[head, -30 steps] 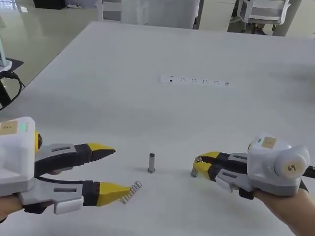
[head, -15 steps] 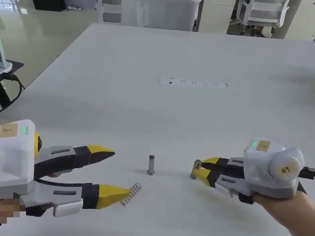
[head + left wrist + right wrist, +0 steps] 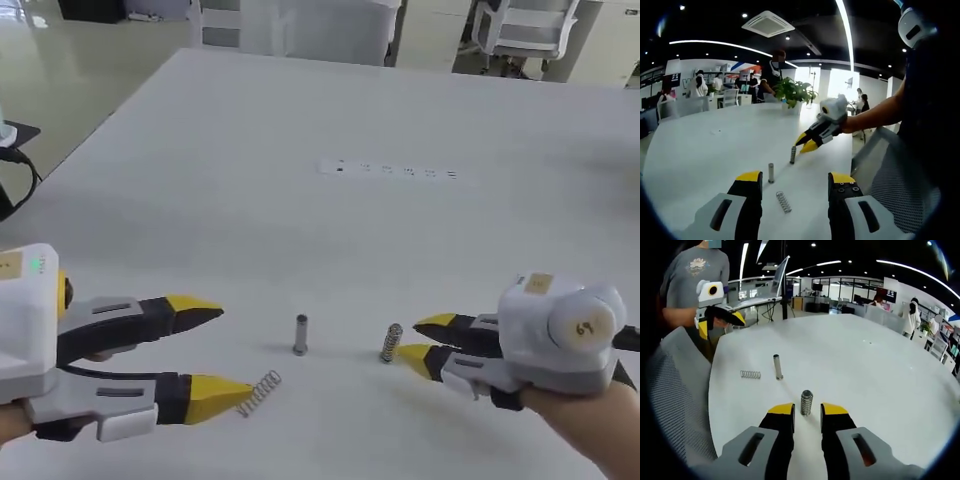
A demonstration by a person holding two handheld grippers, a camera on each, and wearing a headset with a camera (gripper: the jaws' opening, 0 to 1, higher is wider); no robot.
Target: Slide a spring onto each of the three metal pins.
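Head view: your left gripper (image 3: 232, 350) is open and empty, lower tip beside the loose spring (image 3: 258, 392) lying flat on the worktop (image 3: 300, 230). Left gripper view: bare pin (image 3: 771, 173) stands just past it. Right gripper view: right gripper (image 3: 807, 409) ajar, empty, sprung pin (image 3: 806, 399) right ahead. Prob. step 2: pinch spring, thread onto bare pin.

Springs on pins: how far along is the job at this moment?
Done: the sprung pin stands upright just off the open right tongs. In hand: nothing; the left tongs are open beside the loose spring. Left: the bare pin needs that spring. I see two pins.
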